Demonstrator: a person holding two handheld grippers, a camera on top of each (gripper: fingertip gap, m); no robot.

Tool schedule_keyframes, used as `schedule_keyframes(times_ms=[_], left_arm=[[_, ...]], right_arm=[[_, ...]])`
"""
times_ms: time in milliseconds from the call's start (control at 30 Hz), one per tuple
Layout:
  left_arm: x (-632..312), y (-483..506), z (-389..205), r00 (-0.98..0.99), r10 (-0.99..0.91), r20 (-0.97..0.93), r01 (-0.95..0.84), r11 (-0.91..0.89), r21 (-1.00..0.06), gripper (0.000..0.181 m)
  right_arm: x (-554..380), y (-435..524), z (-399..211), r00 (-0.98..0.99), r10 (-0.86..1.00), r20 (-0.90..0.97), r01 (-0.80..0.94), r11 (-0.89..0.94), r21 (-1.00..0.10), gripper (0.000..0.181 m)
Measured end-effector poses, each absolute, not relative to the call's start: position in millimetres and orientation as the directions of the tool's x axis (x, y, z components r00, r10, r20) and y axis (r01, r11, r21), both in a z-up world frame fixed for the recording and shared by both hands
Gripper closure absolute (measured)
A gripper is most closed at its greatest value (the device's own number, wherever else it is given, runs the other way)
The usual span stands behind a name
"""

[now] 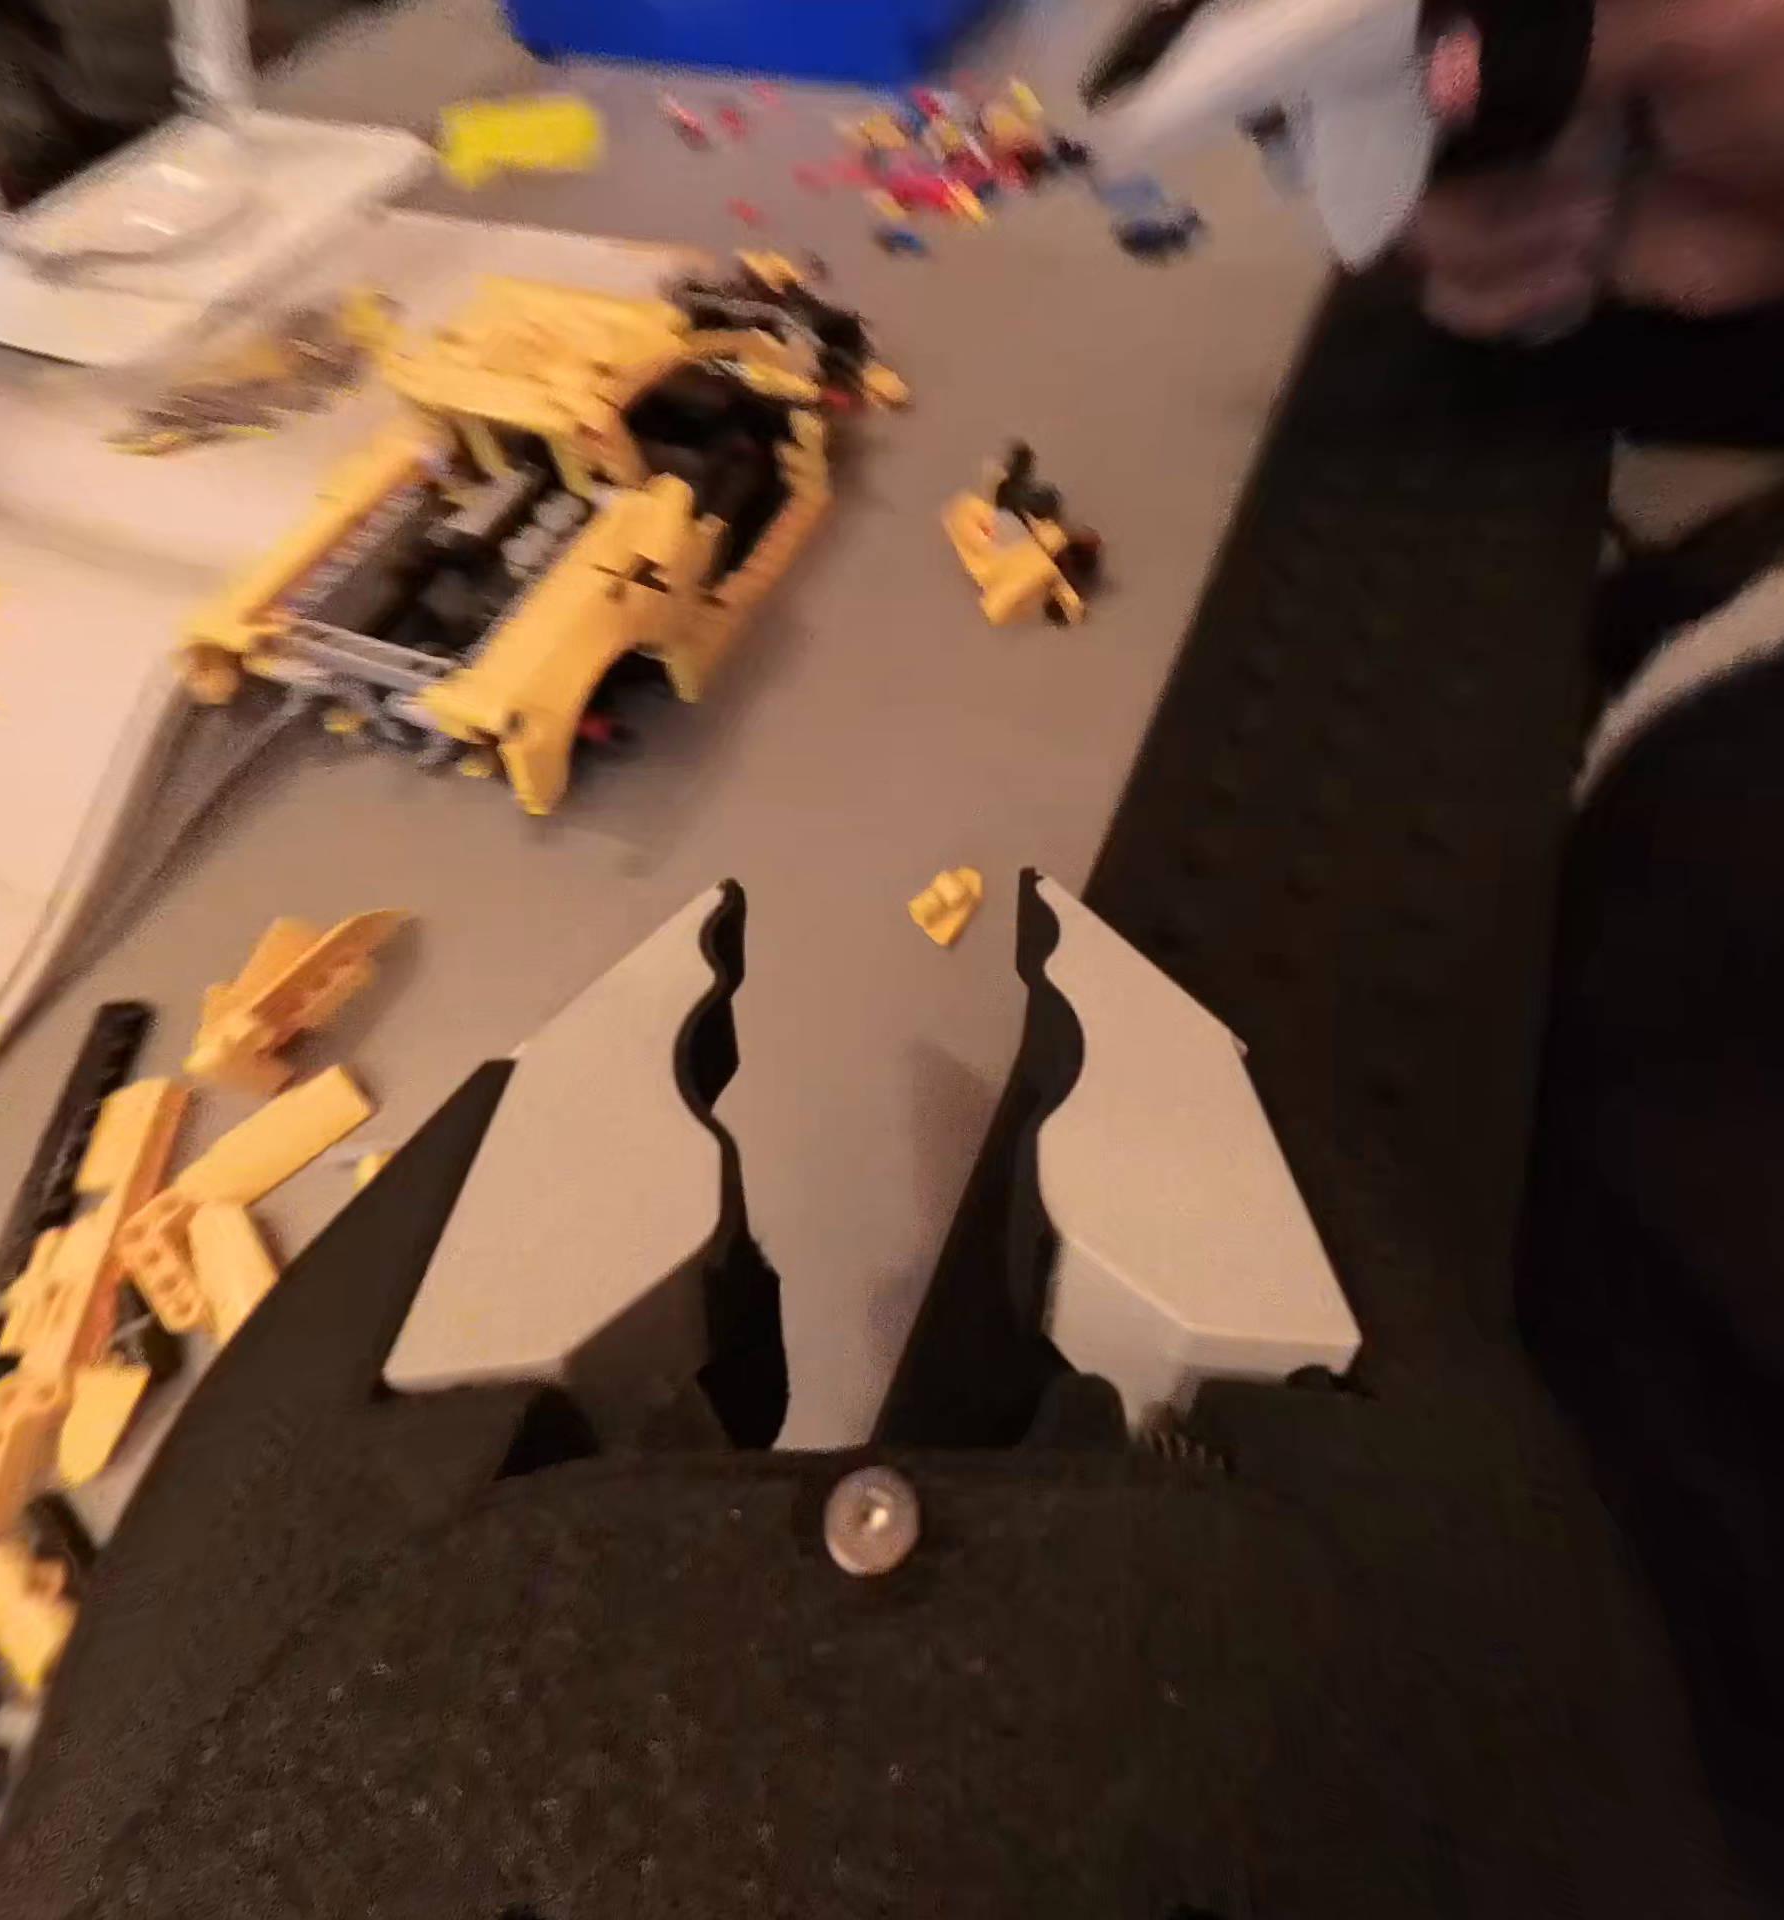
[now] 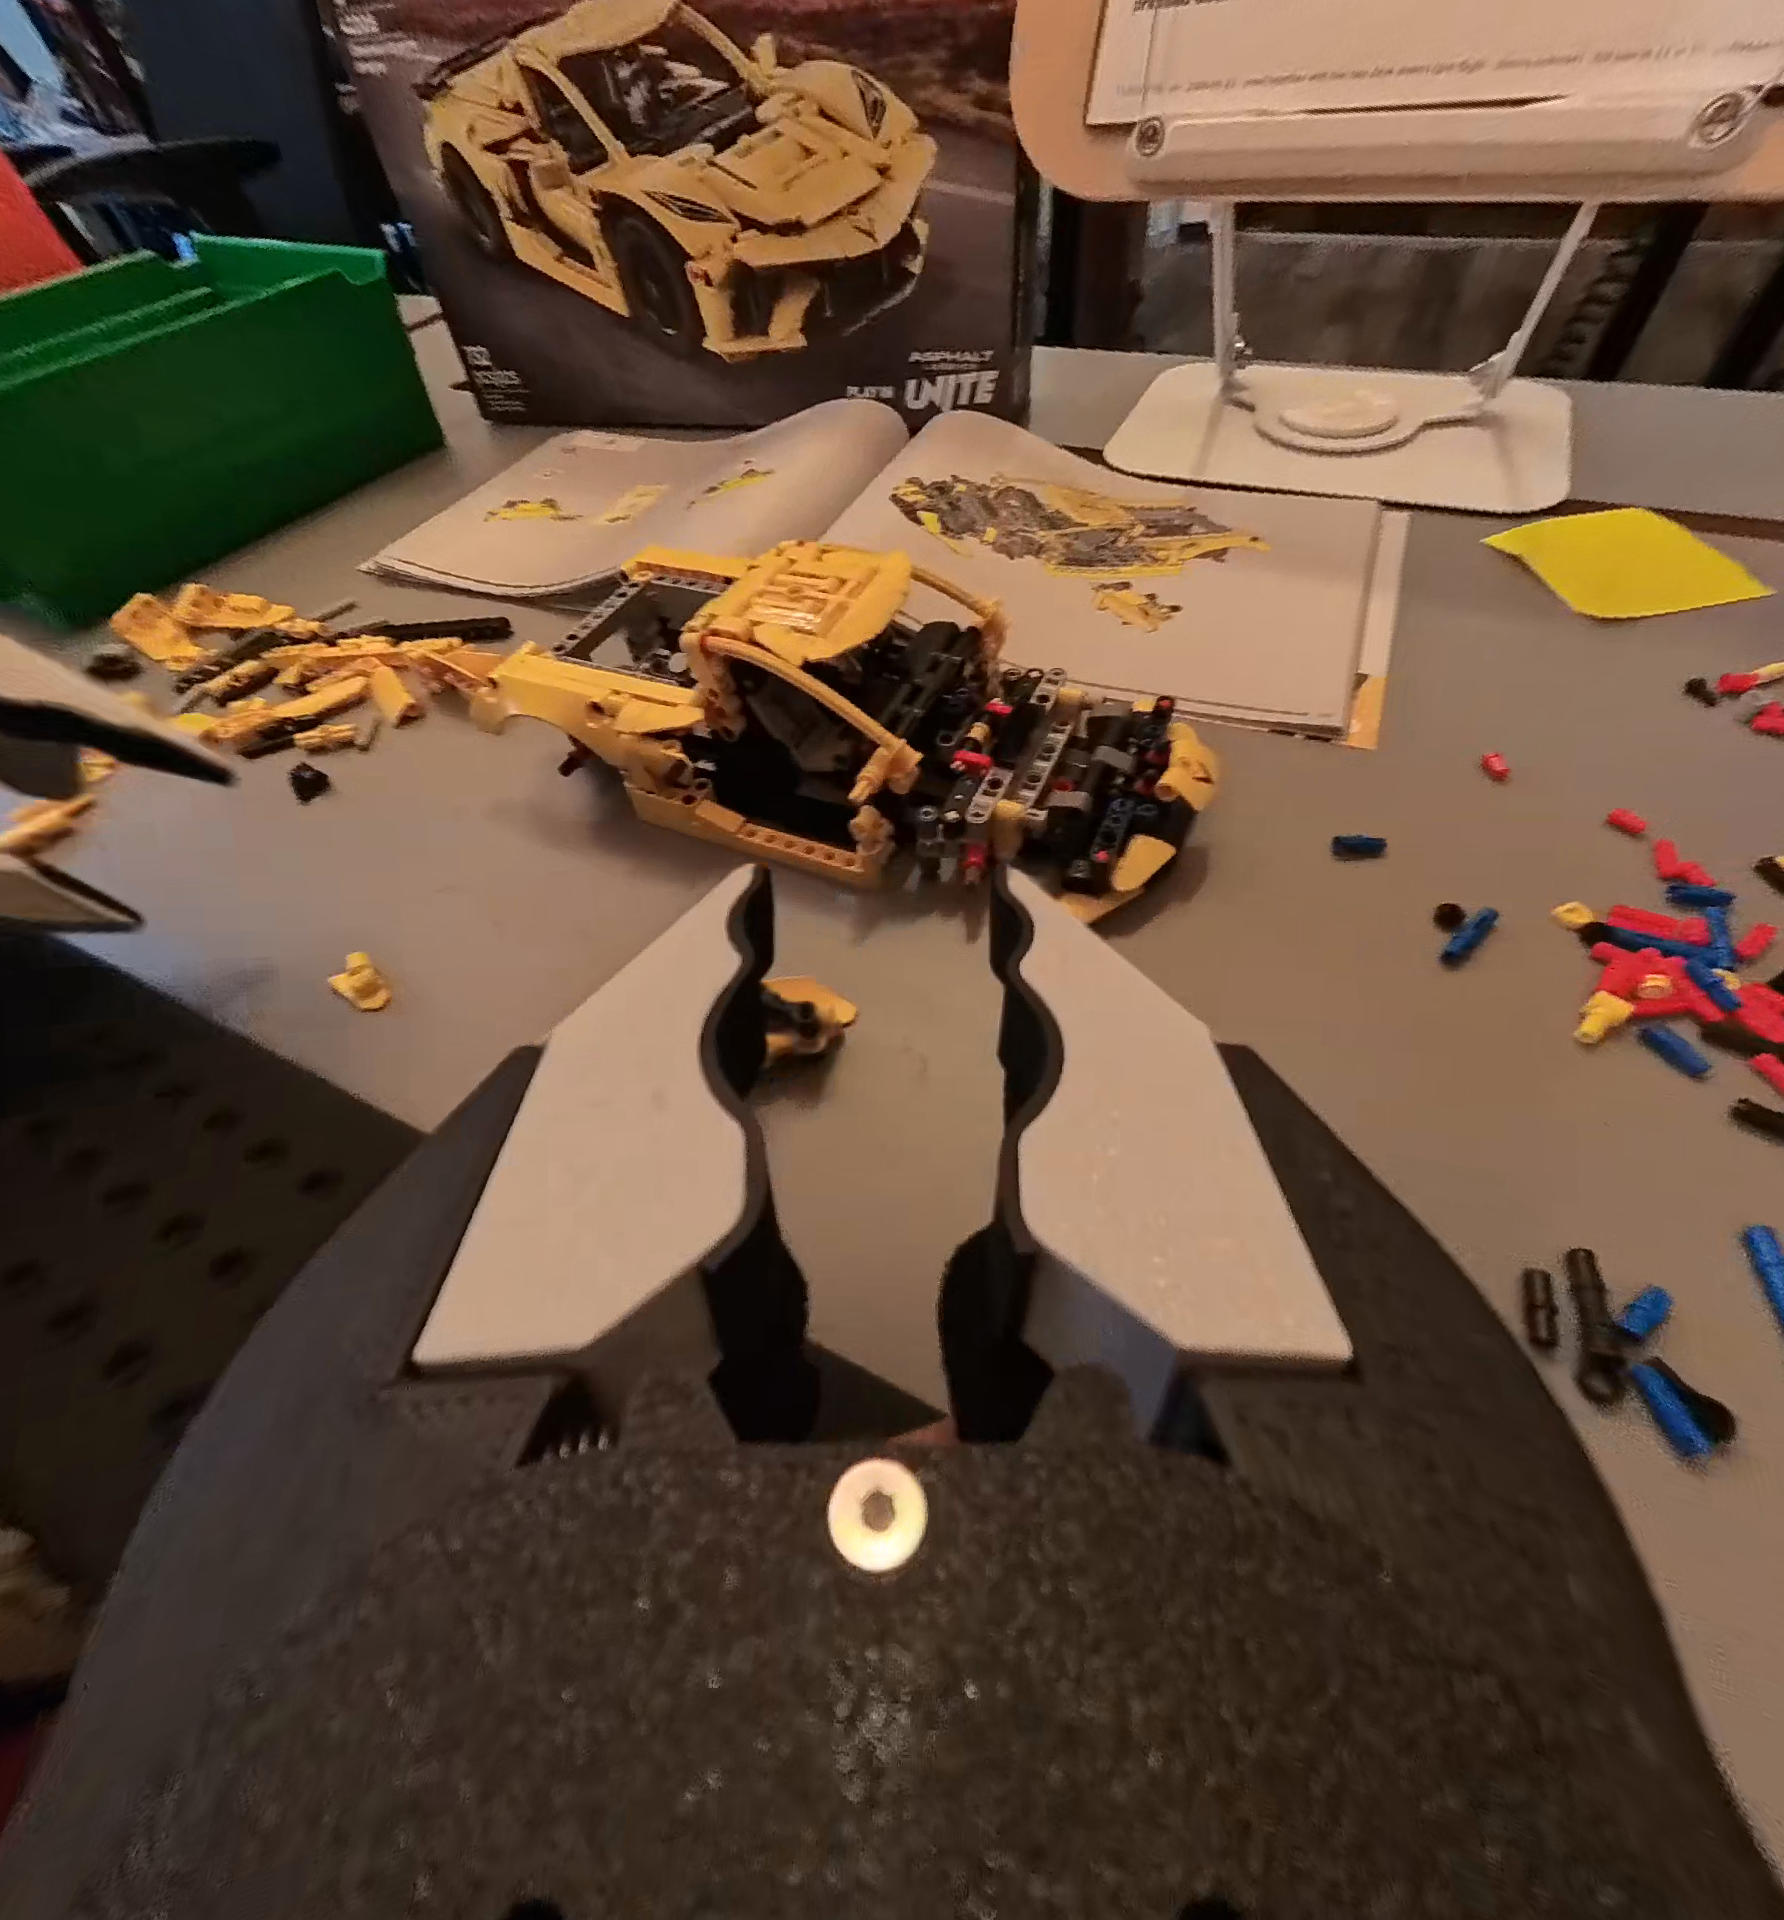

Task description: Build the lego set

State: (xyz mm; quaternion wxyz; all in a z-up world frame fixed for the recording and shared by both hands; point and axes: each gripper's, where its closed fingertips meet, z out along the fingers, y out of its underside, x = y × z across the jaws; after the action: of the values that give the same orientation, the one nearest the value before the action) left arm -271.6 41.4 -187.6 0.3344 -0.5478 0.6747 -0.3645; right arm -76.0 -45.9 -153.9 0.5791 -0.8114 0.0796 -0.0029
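A part-built yellow and black lego car (image 2: 867, 727) stands mid-table on the grey top; it also shows, blurred, in the left wrist view (image 1: 545, 520). My left gripper (image 1: 877, 894) is open and empty above the table, with a small yellow piece (image 1: 945, 906) lying just beyond its tips. My right gripper (image 2: 880, 883) is open and empty, pointing at the car, with a small yellow and black sub-assembly (image 2: 805, 1013) on the table between its fingers. The left gripper's fingers (image 2: 57, 727) show at the left edge of the right wrist view.
Yellow panels and black beams are piled at the left (image 2: 285, 675) (image 1: 129, 1226). Red, blue and black pins lie scattered at the right (image 2: 1698, 987). An open instruction booklet (image 2: 1075, 561), the set's box (image 2: 701, 208), a green bin (image 2: 161, 416), a white stand (image 2: 1345, 426) and a yellow sheet (image 2: 1626, 561) sit behind. Across from one pair of fingers to the other is roughly 20 centimetres. To reach the small yellow piece (image 1: 945, 906) in a straight line is about 6 centimetres for my left fingers, about 20 centimetres for my right.
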Motion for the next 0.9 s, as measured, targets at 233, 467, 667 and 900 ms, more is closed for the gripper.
schedule_keyframes(times_ms=[233,467,667,900], left_arm=[[-261.3,28.2,-234.9,-0.456,-0.887,0.075,-0.665,0.284,-0.691,0.137],[-249.4,23.7,-235.8,-0.564,-0.823,0.070,-0.648,0.388,-0.655,0.158],[-249.1,22.2,-238.8,-0.596,-0.799,0.083,-0.655,0.424,-0.626,0.181],[-217.1,33.4,-188.2,-0.512,-0.795,-0.324,-0.438,0.566,-0.698,0.181]], right_arm=[[-87.7,-55.9,-152.0,0.995,-0.066,-0.073,-0.090,-0.300,-0.950,0.141],[-85.4,-60.9,-148.6,0.991,-0.040,-0.131,-0.137,-0.274,-0.952,0.143],[-87.3,-60.1,-148.2,0.990,-0.009,-0.138,-0.135,-0.277,-0.951,0.146],[-140.9,-32.2,-164.2,0.925,0.201,-0.321,-0.204,-0.449,-0.870,0.145]])
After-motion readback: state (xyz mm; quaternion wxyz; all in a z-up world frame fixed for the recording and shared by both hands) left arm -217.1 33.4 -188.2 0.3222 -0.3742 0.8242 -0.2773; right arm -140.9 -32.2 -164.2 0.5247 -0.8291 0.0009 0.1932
